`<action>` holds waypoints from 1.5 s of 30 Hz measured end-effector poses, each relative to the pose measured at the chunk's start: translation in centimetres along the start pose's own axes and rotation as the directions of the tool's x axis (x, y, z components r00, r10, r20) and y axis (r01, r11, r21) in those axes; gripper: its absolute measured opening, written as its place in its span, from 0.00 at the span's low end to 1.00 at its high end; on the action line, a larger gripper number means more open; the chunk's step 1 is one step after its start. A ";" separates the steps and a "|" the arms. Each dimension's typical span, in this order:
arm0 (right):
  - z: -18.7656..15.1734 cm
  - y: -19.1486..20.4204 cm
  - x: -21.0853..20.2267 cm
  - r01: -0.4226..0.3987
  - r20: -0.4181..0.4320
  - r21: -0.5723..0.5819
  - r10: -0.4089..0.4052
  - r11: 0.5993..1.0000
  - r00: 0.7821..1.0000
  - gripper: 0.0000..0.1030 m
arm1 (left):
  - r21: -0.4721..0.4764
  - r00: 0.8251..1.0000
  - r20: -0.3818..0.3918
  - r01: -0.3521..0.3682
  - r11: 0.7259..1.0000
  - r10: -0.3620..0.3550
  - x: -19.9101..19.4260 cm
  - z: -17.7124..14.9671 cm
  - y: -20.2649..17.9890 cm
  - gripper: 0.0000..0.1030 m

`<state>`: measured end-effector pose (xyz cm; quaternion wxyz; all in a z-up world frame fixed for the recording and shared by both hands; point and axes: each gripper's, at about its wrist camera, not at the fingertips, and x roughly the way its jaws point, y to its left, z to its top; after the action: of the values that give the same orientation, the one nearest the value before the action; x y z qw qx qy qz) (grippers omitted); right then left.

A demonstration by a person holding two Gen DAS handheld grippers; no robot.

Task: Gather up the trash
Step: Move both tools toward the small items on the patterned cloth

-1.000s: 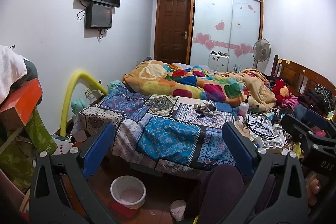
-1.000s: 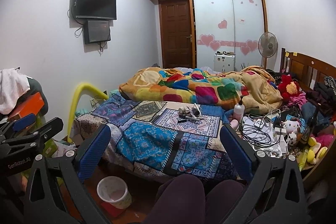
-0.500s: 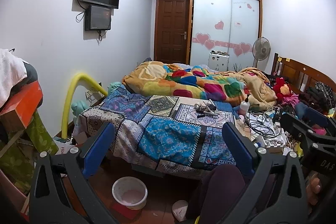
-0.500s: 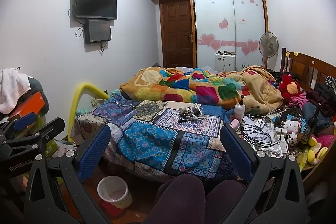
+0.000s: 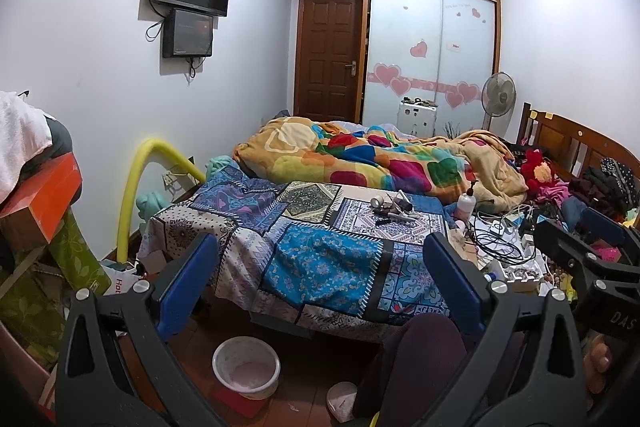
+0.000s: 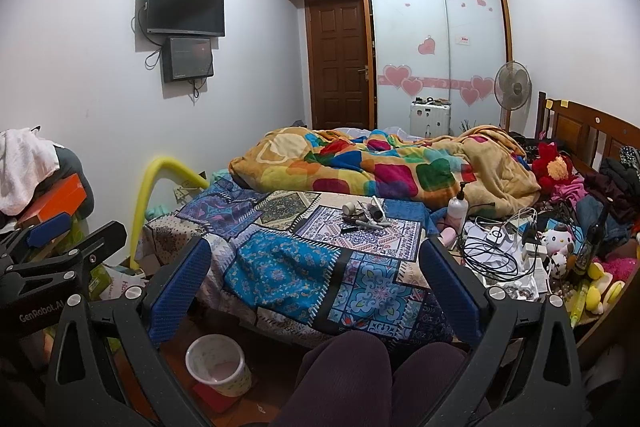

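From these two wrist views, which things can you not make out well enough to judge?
- Small items on the patchwork bedspread: too small in both views to tell if they are trash.
- Waste bin contents: left view shows only a pale inside.
- Floor under the bed: dark, hidden by the bedspread.
- Right-side clutter: tangled, partly cut off.

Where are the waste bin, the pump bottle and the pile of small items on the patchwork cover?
waste bin (image 5: 246, 367), left wrist view, on its inner wall.
pump bottle (image 6: 456, 211), right wrist view, on its white body.
pile of small items (image 6: 366, 213), right wrist view, on the pile's middle.
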<state>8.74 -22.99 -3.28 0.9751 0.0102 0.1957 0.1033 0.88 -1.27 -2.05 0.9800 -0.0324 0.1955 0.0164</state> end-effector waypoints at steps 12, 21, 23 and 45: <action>-0.1 0.0 1.1 -0.010 -0.024 -0.021 0.009 1.000 1.000 1.00 | -0.007 1.000 -0.006 -0.002 1.000 0.002 0.3 0.1 0.2 1.00; 1.2 -1.4 4.3 0.025 -0.029 -0.050 -0.026 0.998 0.999 1.00 | -0.043 1.000 -0.016 -0.026 0.999 0.025 4.7 2.2 -0.2 1.00; 1.8 -2.0 5.6 0.035 -0.029 -0.056 -0.037 0.998 0.999 1.00 | -0.048 0.999 -0.017 -0.045 0.998 0.044 6.2 2.8 -0.4 1.00; 4.8 -14.6 27.4 0.110 -0.238 -0.057 -0.121 0.992 0.964 1.00 | -0.016 0.982 -0.179 -0.067 0.998 0.063 33.8 5.8 -8.0 0.99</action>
<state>38.20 -31.52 -10.18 0.9485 -0.0350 0.3107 0.0509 34.64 -8.19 -9.25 0.9571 -0.0380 0.2832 0.0475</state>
